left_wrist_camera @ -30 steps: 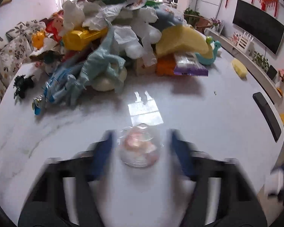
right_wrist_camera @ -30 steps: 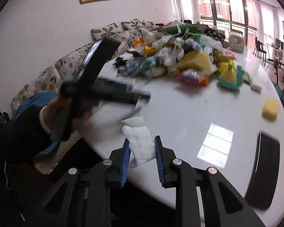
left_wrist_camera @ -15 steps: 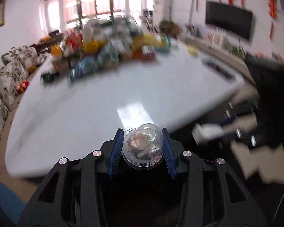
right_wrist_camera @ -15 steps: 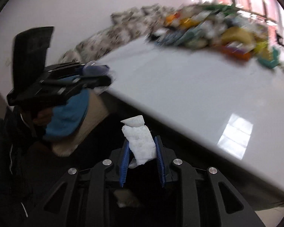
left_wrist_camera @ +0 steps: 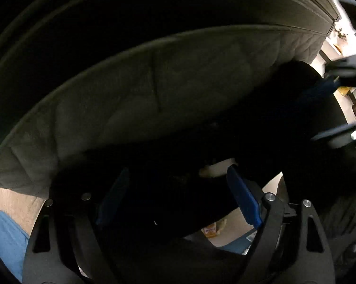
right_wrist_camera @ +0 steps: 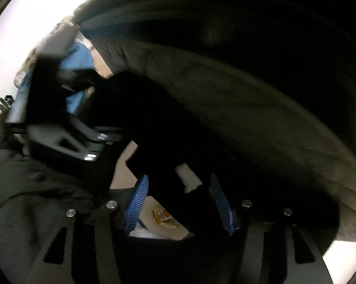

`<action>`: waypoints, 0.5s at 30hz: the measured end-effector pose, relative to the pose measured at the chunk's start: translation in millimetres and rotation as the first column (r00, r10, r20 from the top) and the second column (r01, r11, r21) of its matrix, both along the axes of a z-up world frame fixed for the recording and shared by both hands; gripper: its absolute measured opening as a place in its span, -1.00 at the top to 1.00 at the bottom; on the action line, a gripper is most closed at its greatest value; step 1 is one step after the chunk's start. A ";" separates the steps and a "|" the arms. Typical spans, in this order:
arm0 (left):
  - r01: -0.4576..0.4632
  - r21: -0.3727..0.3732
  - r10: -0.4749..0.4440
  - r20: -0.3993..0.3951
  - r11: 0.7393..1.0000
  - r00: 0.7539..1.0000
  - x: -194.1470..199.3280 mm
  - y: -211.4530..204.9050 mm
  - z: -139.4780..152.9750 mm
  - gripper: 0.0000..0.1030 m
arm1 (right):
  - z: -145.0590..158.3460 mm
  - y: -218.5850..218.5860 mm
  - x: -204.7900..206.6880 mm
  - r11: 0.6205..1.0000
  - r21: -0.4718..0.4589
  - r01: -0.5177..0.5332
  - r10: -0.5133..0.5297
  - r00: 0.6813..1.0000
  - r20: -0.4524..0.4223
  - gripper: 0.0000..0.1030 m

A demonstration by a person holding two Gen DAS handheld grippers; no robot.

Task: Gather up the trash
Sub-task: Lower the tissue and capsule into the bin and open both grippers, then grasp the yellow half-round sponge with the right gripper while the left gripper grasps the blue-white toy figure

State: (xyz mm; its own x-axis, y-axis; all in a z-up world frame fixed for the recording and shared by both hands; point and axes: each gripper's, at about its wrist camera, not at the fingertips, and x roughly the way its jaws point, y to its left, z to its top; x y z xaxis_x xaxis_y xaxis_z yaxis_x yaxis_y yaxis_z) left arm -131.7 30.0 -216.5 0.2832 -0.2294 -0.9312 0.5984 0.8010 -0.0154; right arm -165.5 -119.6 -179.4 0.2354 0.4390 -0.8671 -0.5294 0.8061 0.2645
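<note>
You are looking down under the table [left_wrist_camera: 154, 90], whose underside arches across the top of both views. Below it sits the bin [left_wrist_camera: 308, 123], dark inside. Through the gap beneath your left gripper [left_wrist_camera: 175, 194] lies a snack wrapper [left_wrist_camera: 209, 232] on the floor [left_wrist_camera: 270, 187]; the same wrapper [right_wrist_camera: 162, 215] lies between your right gripper's [right_wrist_camera: 178, 201] fingers, lower down.

My left gripper [left_wrist_camera: 175, 191] angled steeply down, jaws opening wide, nothing pressed between my blue pads [left_wrist_camera: 244, 201], my right gripper [right_wrist_camera: 178, 198] tilted down beside it, jaws also opening, pads clear of anything
</note>
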 end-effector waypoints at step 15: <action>0.097 -0.245 -0.051 0.189 0.965 0.981 -10.5 -14.0 151.7 -0.61 | 137.7 -273.8 216.3 0.662 -0.074 0.746 -0.711 0.656 0.252 -0.28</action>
